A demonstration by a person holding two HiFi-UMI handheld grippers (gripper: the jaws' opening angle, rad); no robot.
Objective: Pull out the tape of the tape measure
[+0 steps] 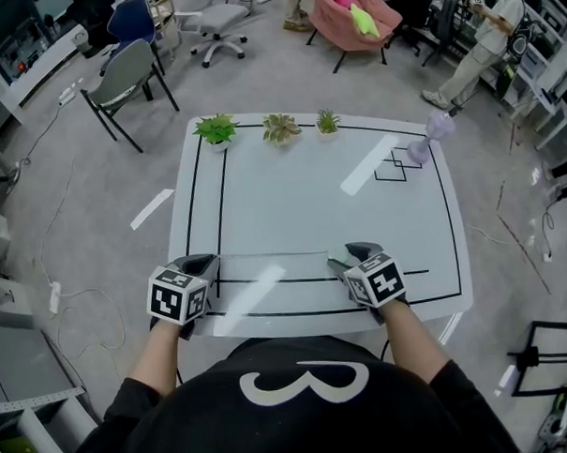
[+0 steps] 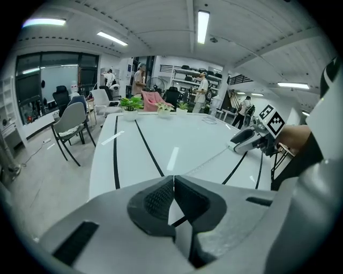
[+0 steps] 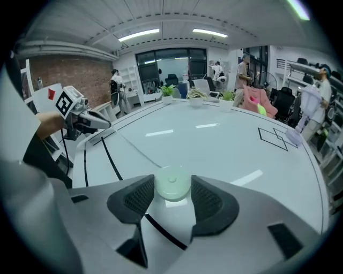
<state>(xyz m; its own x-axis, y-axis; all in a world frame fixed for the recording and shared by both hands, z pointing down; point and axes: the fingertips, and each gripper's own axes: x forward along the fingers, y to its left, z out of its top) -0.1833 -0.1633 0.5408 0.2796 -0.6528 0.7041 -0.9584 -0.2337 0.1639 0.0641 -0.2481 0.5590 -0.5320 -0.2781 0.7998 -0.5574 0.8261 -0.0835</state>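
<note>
Round pale-green tape measure (image 3: pixel 172 184) clamped in my right gripper (image 3: pixel 172 188), low over white surface (image 1: pixel 311 201). Thin pale tape (image 1: pixel 271 255) already spans to my left gripper (image 2: pixel 173 182), which is clenched on its tip. Pull looks mostly done, maybe more extension left.

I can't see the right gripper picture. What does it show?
The right gripper holds a round, pale green tape measure between its jaws, over a white table. Its thin tape stretches away to the left gripper near the table's left edge. Small potted plants stand at the far edge.
</note>
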